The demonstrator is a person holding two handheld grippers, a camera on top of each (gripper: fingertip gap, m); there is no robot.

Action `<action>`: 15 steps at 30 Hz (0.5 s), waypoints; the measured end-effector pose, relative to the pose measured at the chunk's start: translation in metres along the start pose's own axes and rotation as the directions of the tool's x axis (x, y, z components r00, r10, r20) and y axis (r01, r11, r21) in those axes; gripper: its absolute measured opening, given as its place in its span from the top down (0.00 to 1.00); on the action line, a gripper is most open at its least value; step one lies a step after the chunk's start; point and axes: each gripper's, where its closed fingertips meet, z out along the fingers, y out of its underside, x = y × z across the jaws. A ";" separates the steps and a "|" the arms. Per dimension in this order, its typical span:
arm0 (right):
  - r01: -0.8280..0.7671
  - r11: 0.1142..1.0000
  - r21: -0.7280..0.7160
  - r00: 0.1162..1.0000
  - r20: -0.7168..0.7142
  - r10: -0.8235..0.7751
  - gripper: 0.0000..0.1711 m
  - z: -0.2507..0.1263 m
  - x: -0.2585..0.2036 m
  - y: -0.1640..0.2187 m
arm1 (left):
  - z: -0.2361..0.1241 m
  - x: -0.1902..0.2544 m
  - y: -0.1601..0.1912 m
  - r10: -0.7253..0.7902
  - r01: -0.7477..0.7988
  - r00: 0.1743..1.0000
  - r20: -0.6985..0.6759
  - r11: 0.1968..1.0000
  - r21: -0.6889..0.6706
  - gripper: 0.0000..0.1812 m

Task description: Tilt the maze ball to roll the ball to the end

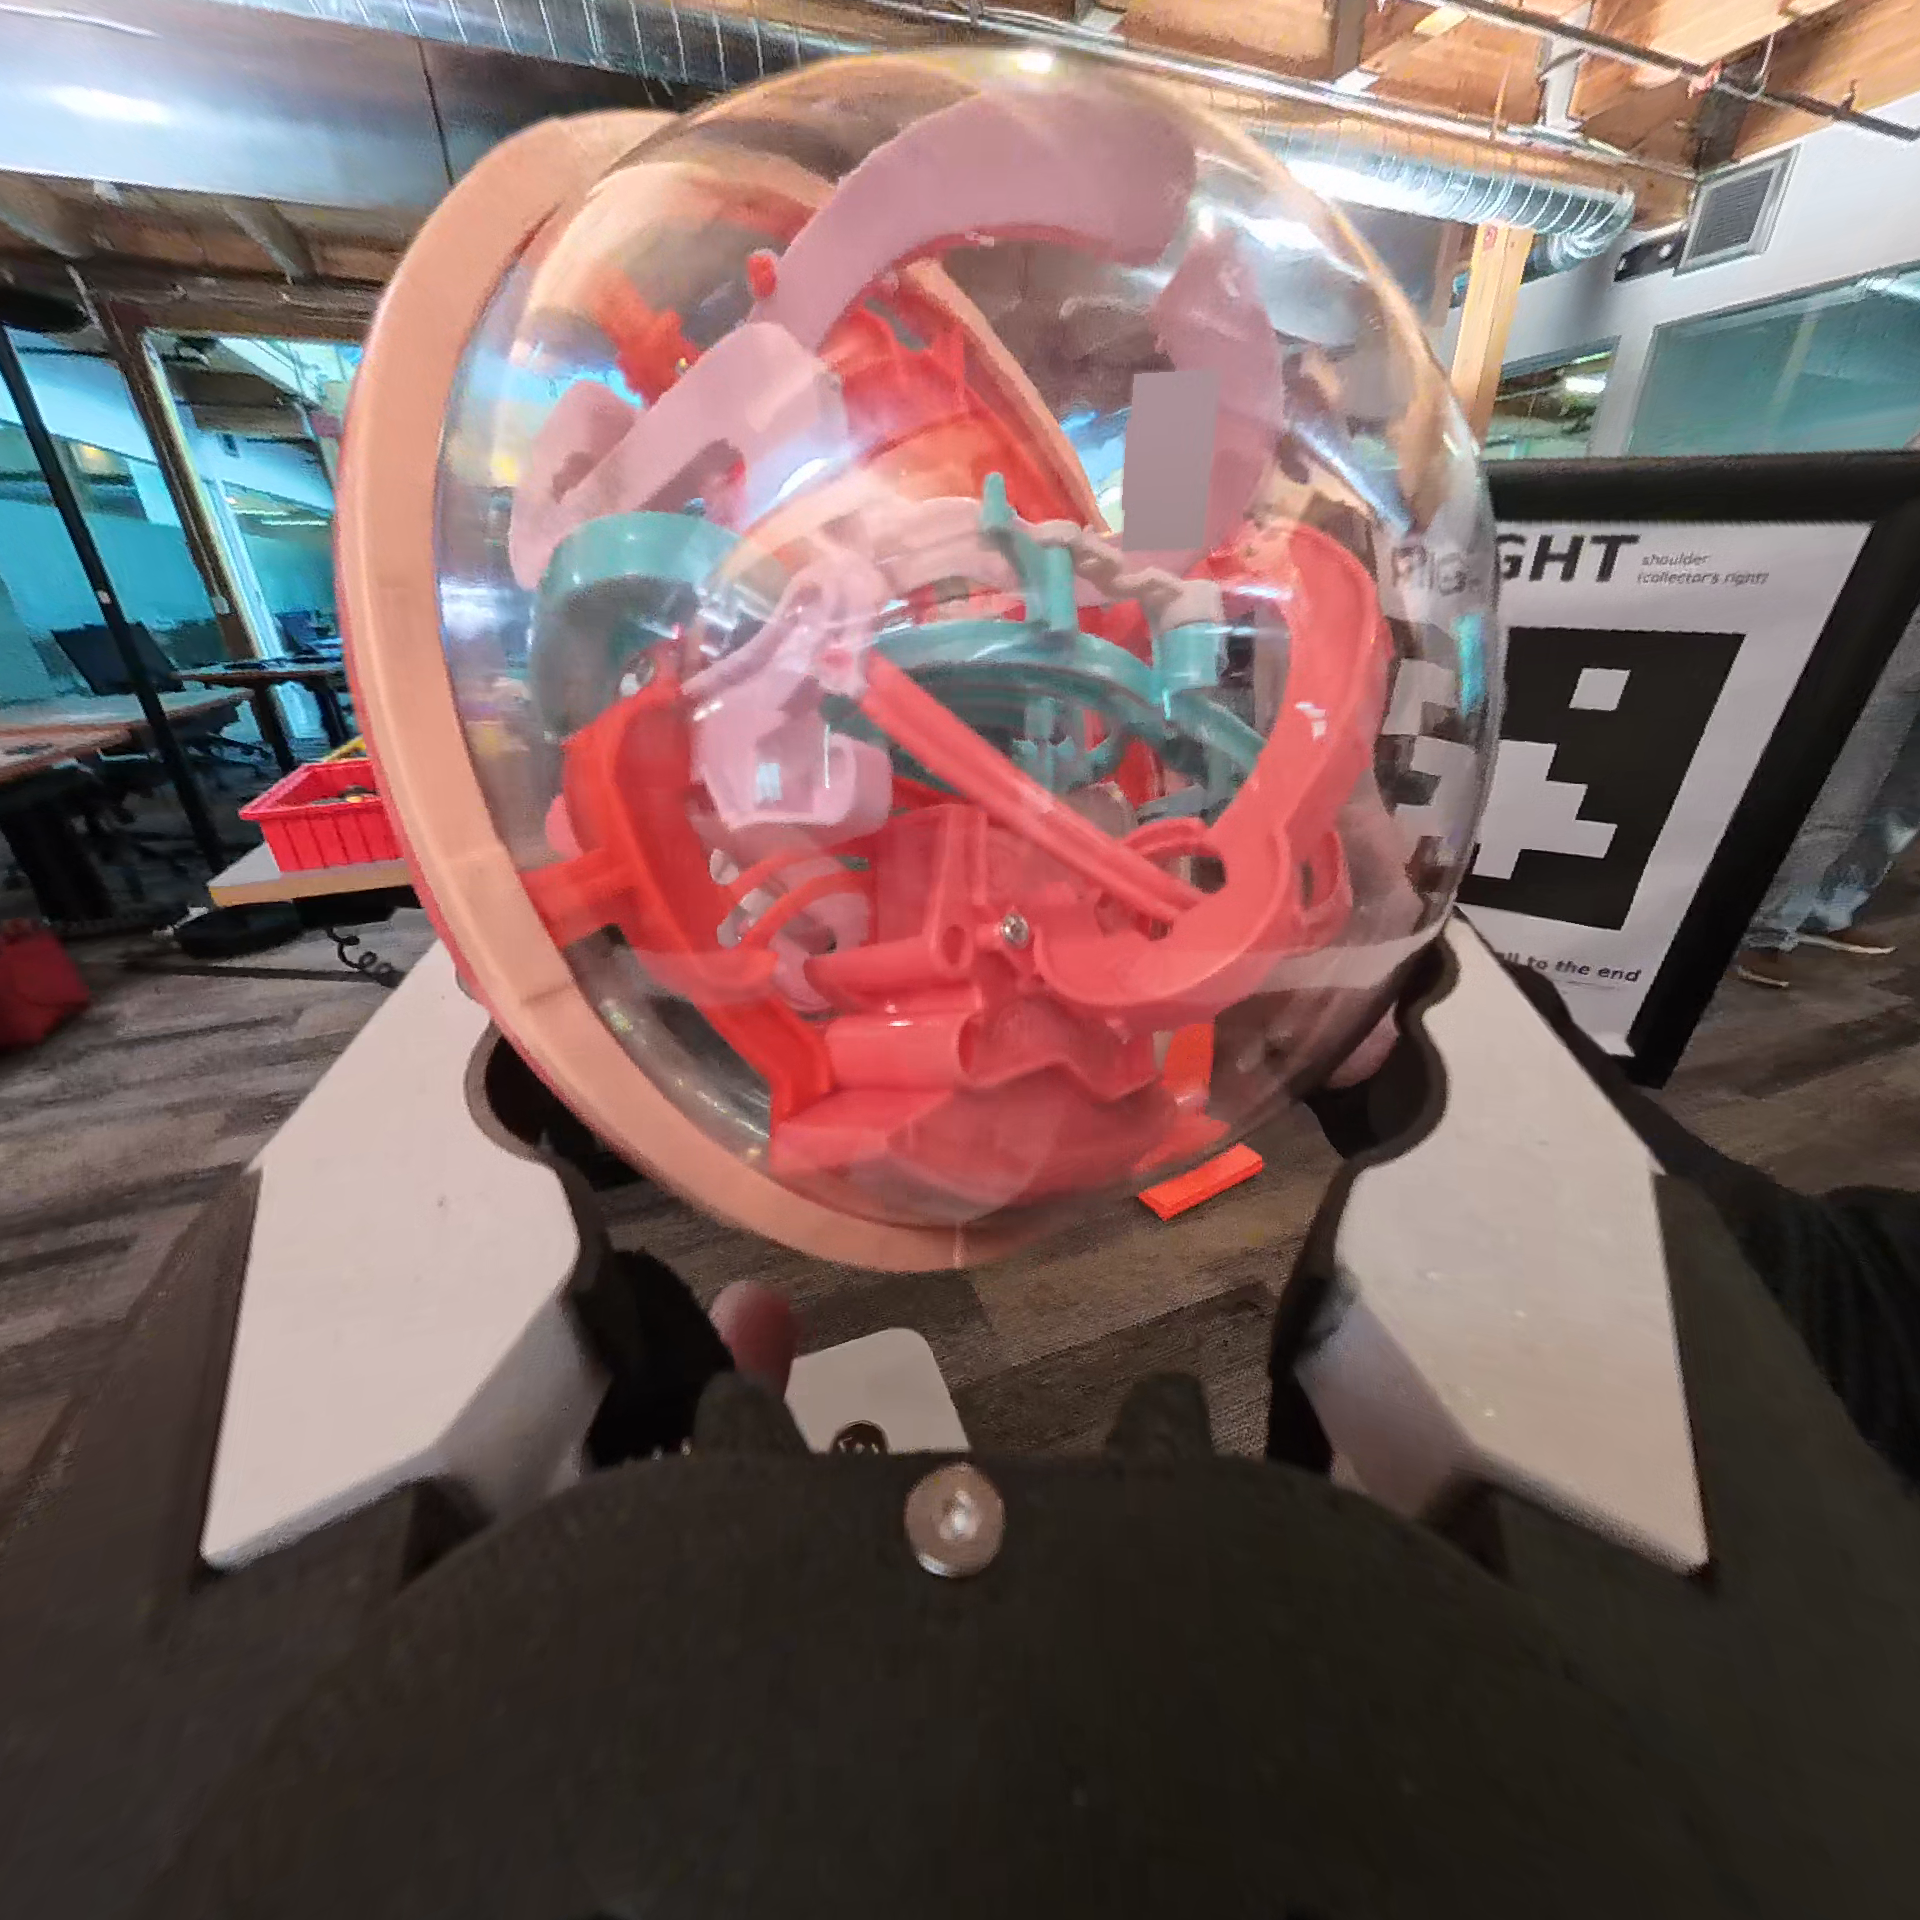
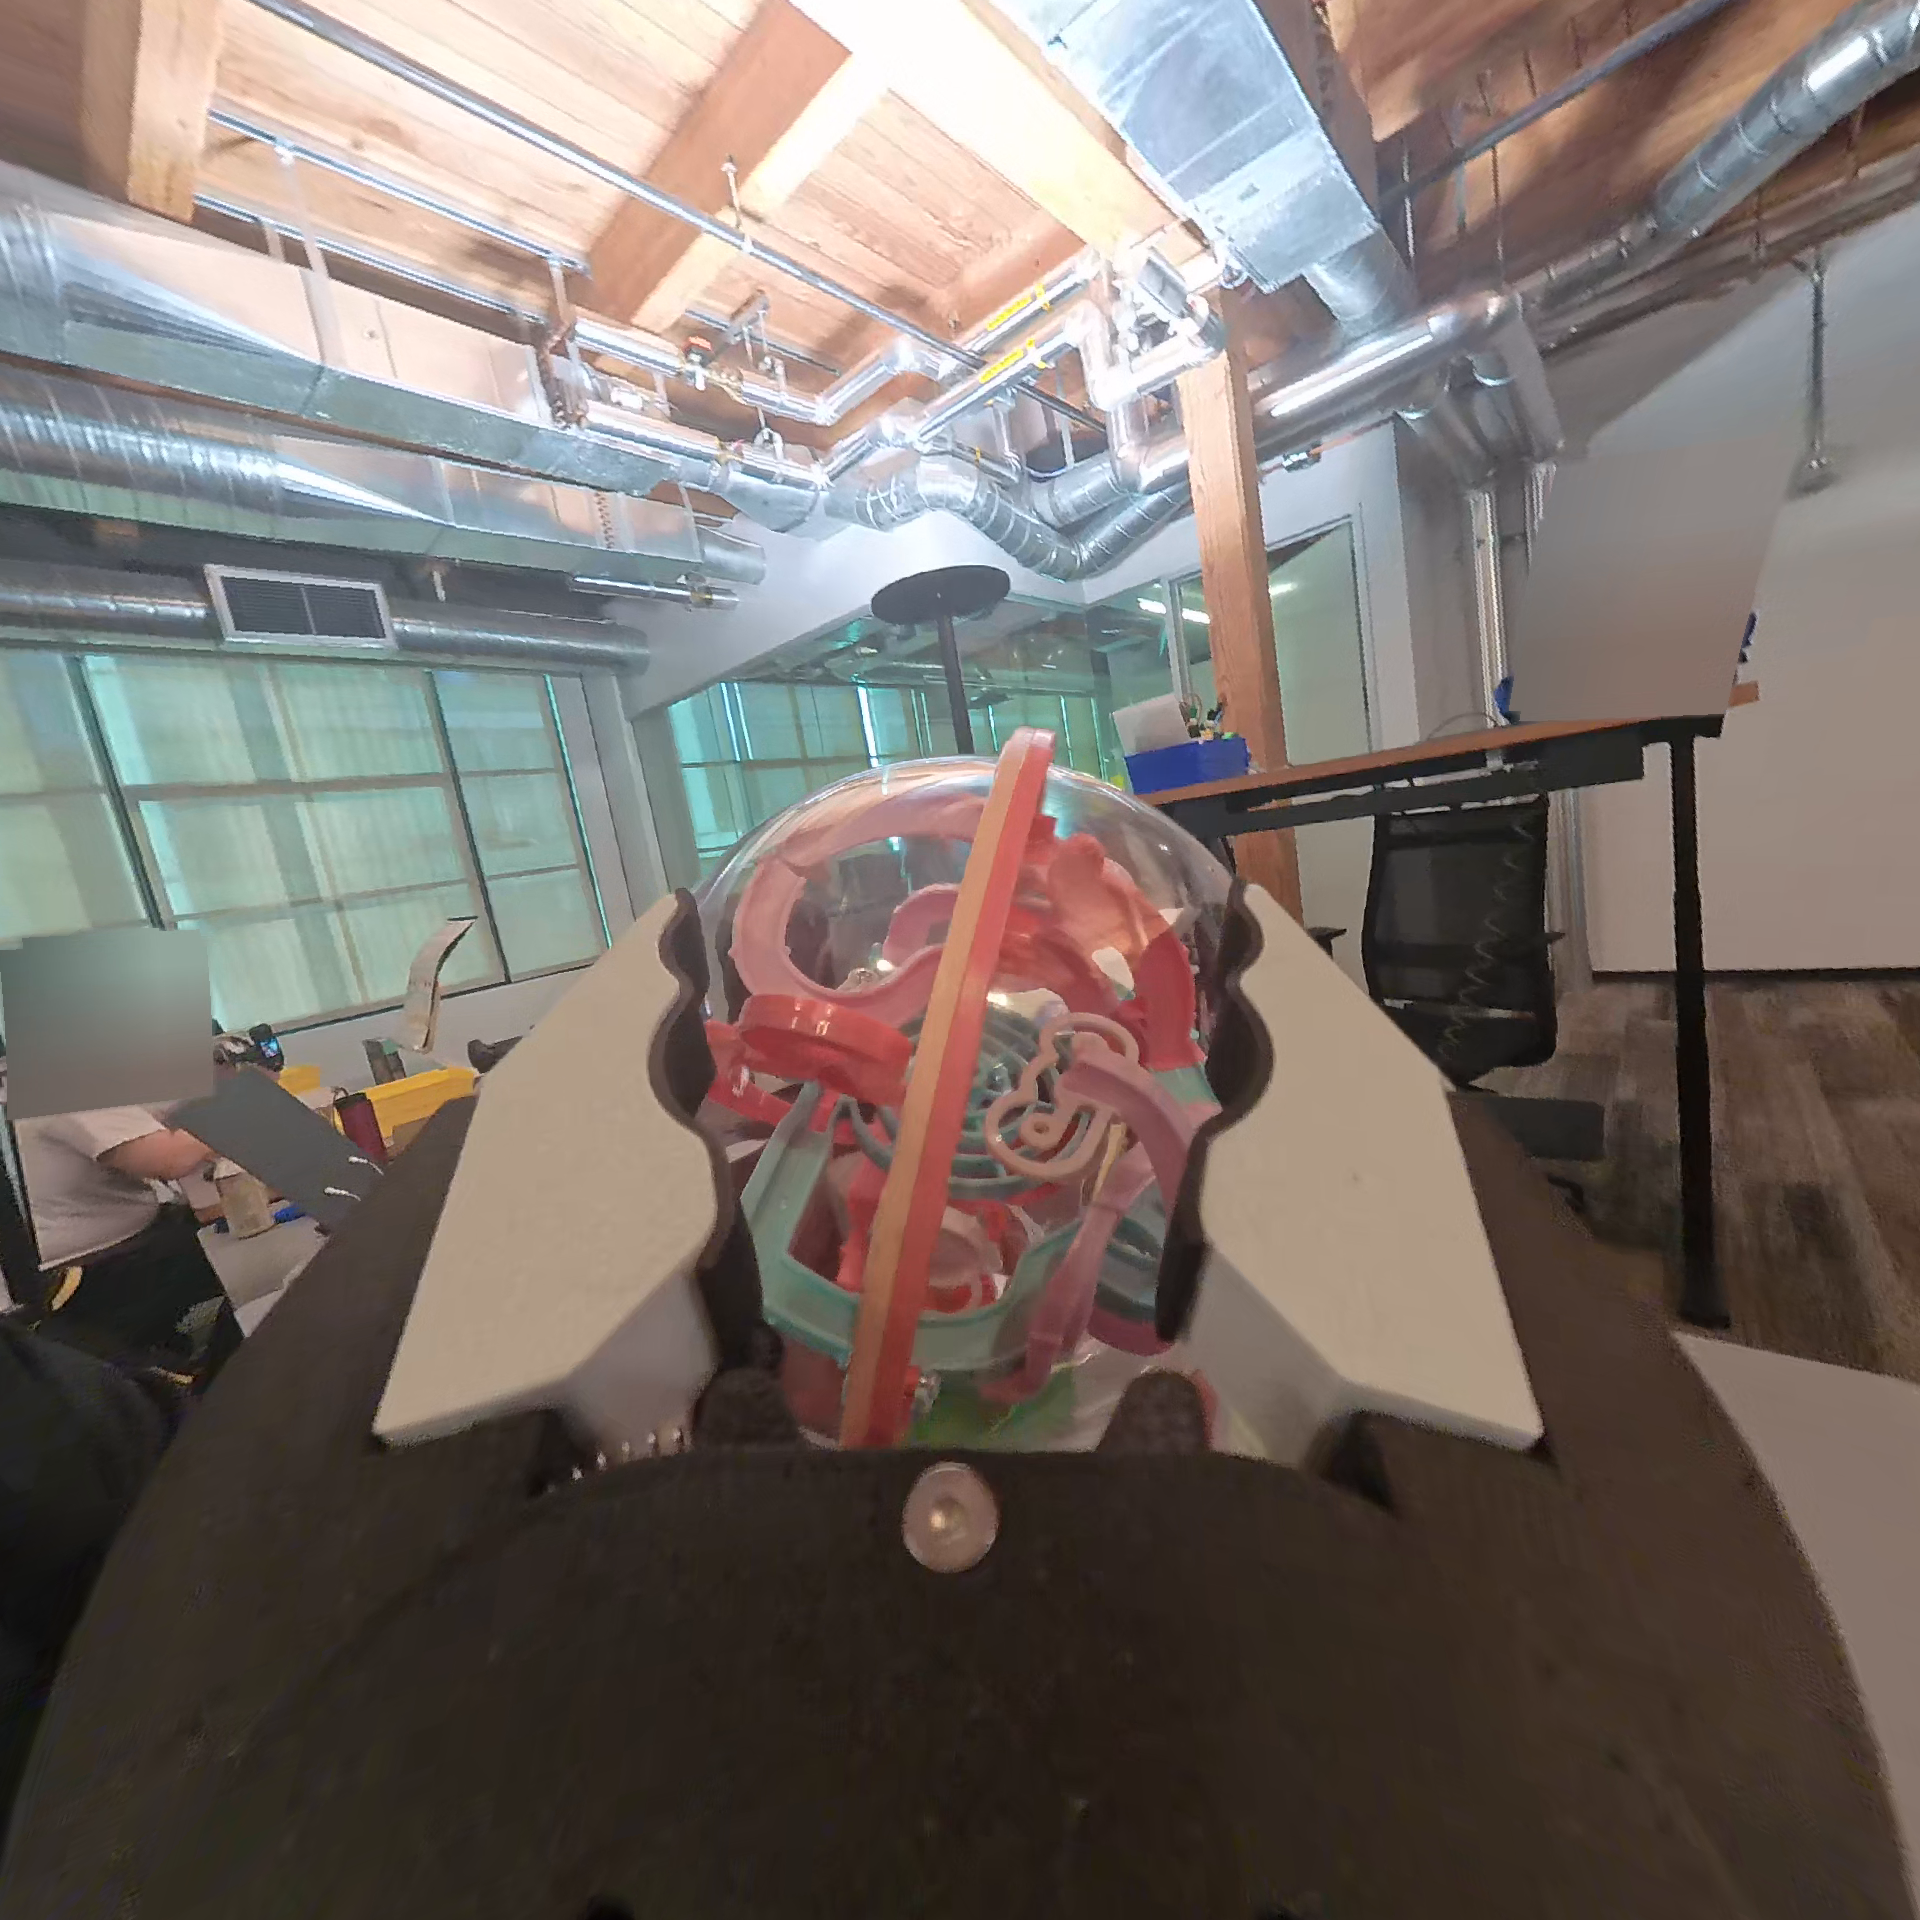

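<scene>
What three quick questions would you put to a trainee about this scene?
1. True or false: the maze ball lies on a table.
2. What colour is the band round the ball's middle? A blue, B peach-pink, C black.
3. In the left wrist view, what black-and-white thing stands behind the ball?

Key: 1 false, the right gripper has it between its jaws, off the ground. 2 B. 3 a marker board.

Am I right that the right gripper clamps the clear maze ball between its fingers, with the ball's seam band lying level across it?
Not quite. In the right wrist view the right gripper does clamp the clear maze ball between its fingers, but the seam band runs close to upright, top to bottom, not level.
</scene>
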 end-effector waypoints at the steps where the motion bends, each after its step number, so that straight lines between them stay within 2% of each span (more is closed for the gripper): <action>1: 0.007 1.000 0.006 1.000 0.012 -0.007 0.44 -0.001 -0.002 -0.001 | 0.000 0.002 -0.001 0.017 -0.017 1.000 0.004 1.000 -0.007 0.13; 7: 0.093 0.996 -0.007 0.995 0.036 -0.092 0.44 -0.013 -0.008 0.019 | -0.003 0.005 0.025 0.066 -0.067 0.998 -0.023 0.997 -0.048 0.13; 13: 0.206 0.975 -0.082 0.978 0.037 -0.204 0.46 -0.019 -0.010 0.042 | -0.002 0.006 0.063 0.018 -0.025 0.997 -0.075 0.996 -0.090 0.12; 15: 0.253 0.960 -0.123 0.968 0.037 -0.250 0.47 -0.016 -0.013 0.046 | -0.001 0.006 0.070 0.009 -0.015 0.995 -0.099 0.998 -0.061 0.13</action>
